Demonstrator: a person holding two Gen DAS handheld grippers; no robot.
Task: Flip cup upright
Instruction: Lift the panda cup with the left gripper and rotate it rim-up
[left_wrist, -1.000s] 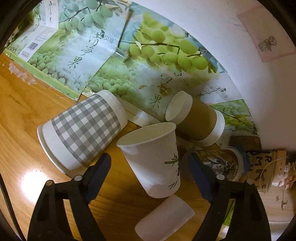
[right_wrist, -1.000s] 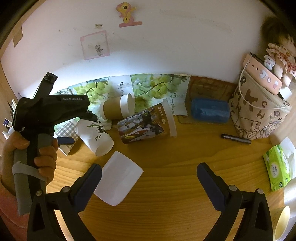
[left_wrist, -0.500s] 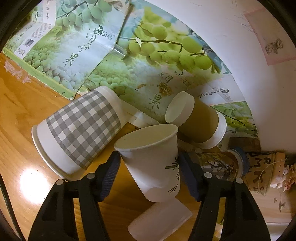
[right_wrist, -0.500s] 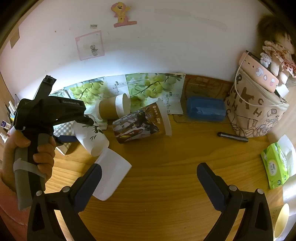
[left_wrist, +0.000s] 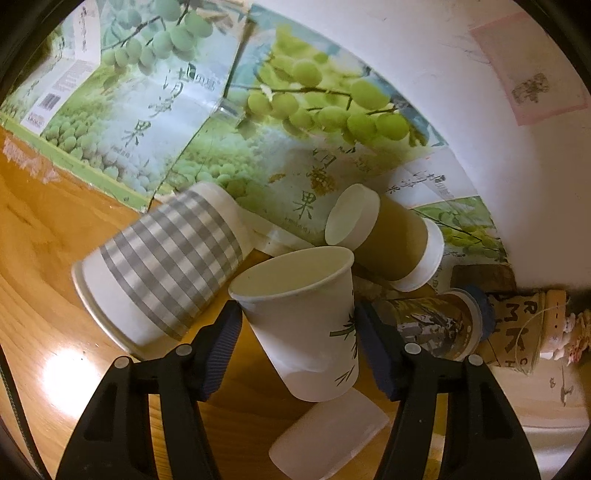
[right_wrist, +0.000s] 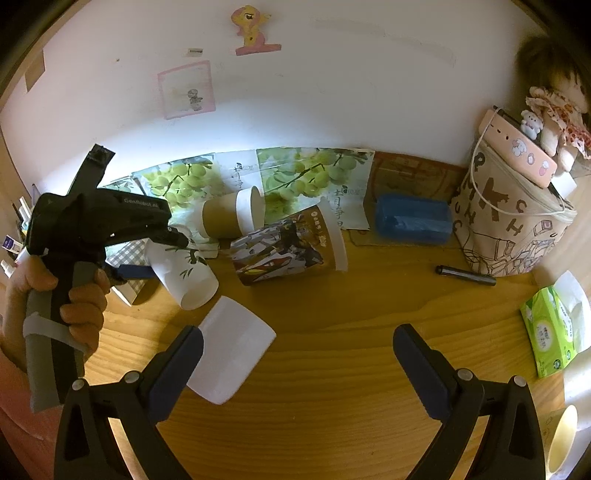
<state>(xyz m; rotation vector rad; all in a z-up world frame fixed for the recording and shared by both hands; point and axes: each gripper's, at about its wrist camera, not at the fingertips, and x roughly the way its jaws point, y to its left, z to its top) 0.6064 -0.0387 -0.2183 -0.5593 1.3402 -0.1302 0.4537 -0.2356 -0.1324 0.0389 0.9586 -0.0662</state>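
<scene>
The left claw (left_wrist: 297, 332) was clamped on the white cup with the bamboo print (left_wrist: 306, 325), one blue pad on each side of its wall. The cup was tilted, mouth up and leaning toward the back edge of the worktop (right_wrist: 332, 369); from the right wrist view its base (right_wrist: 197, 291) pointed down and outward, and whether it touched the wood I couldn't tell. The person's hand (right_wrist: 62, 295) gripped the handle of that claw near the left edge.

Just beside it, a checked cup (left_wrist: 166, 273) lay on its side, and a brown cup (left_wrist: 384, 240) lay on its side behind, against the grape posters (left_wrist: 295, 122) along the wall. A printed cup (right_wrist: 288, 247) lay on its side as well, near the back. A frosted plastic cup (right_wrist: 232, 354) lay toppled in front of the held cup.

The right claw (right_wrist: 297, 369) hung with its fingers spread wide over bare wood, holding nothing. Toward the right edge sat a pen (right_wrist: 465, 275), a blue block (right_wrist: 413, 218), a lettered bag (right_wrist: 513, 221) and a green tissue pack (right_wrist: 550, 332).
</scene>
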